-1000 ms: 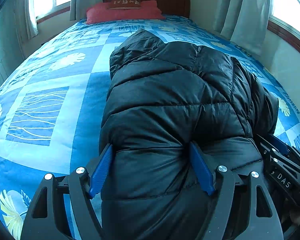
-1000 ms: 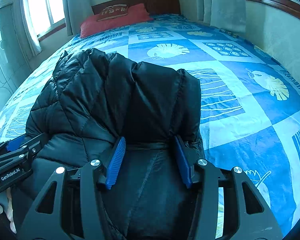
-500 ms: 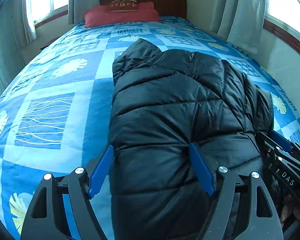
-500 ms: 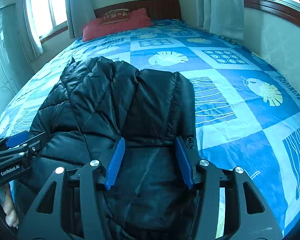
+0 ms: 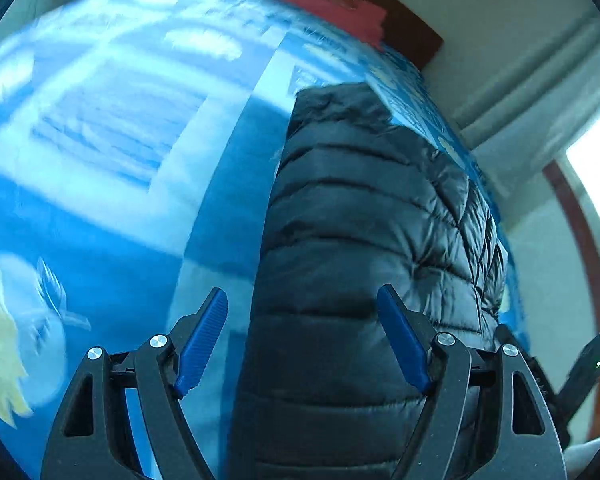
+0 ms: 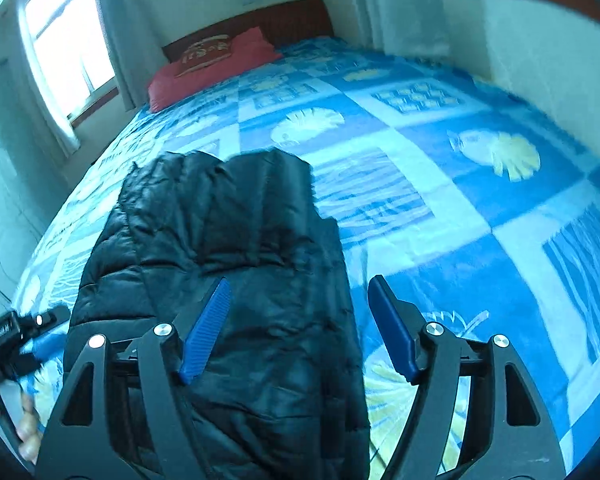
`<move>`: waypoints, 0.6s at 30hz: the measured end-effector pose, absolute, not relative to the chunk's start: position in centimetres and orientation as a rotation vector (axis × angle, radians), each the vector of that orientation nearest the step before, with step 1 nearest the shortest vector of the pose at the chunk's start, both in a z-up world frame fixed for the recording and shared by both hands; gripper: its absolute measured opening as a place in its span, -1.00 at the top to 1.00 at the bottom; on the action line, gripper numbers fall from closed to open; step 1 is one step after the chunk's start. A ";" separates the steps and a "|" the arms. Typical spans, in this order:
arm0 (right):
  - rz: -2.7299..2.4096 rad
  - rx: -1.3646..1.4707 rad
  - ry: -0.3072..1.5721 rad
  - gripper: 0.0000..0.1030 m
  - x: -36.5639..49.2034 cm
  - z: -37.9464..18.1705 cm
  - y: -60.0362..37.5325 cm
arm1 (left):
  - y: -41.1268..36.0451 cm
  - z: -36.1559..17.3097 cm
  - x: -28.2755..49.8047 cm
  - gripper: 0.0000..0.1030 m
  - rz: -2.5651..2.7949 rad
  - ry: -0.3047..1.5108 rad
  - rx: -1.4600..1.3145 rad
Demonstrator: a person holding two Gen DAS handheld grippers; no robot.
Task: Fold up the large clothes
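Note:
A black quilted puffer jacket [image 5: 364, 248] lies folded lengthwise on the blue patterned bedspread [image 5: 100, 160]. My left gripper [image 5: 302, 346] is open, hovering above the jacket's near left edge with nothing between its blue pads. The view is tilted and blurred. In the right wrist view the jacket [image 6: 228, 248] lies to the left. My right gripper [image 6: 296, 326] is open and empty above the jacket's near right edge. The left gripper's body [image 6: 8, 332] shows at the left edge of this view, and the right gripper's body [image 5: 588, 364] at the right edge of the left wrist view.
The bedspread [image 6: 440, 184] stretches far to the right of the jacket. A red pillow [image 6: 216, 64] lies against the brown headboard [image 6: 260, 24]. Curtains [image 6: 400, 4] and a wall run along the bed's right side, and a window [image 6: 64, 48] on the left.
Both grippers have opened wider and lifted back from the jacket's hem. The jacket now lies flatter on the bed. The left wrist view has tilted sharply.

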State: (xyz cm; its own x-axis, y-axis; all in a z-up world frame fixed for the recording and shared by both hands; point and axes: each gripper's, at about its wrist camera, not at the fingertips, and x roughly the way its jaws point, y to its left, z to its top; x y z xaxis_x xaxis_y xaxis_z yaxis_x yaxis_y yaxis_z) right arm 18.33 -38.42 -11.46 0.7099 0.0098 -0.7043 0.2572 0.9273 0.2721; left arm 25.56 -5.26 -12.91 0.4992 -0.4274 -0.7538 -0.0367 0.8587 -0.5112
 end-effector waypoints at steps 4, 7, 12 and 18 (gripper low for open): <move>-0.127 0.450 0.793 -0.41 18.7 -12.6 -39.3 | -5.0 -14.3 25.2 -0.48 -0.240 1.046 -0.612; -0.121 0.517 0.801 -0.50 19.0 -13.5 -40.1 | -4.6 -15.1 25.0 -0.50 -0.232 1.066 -0.699; -0.079 0.656 0.821 -0.66 19.6 -15.6 -41.6 | -4.1 -17.3 24.7 -0.64 -0.232 1.112 -0.871; -0.001 0.830 0.833 -0.81 20.0 -18.6 -42.6 | -4.2 -19.2 24.8 -0.78 -0.251 1.129 -1.010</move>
State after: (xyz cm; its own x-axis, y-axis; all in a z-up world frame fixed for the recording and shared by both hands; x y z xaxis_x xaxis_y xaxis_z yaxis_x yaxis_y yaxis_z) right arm 19.99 -42.61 -18.56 0.6911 0.3074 -0.6542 0.3082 0.6934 0.6513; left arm 24.81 -4.17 -19.18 0.4524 -0.6302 -0.6310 -0.3032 0.5567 -0.7734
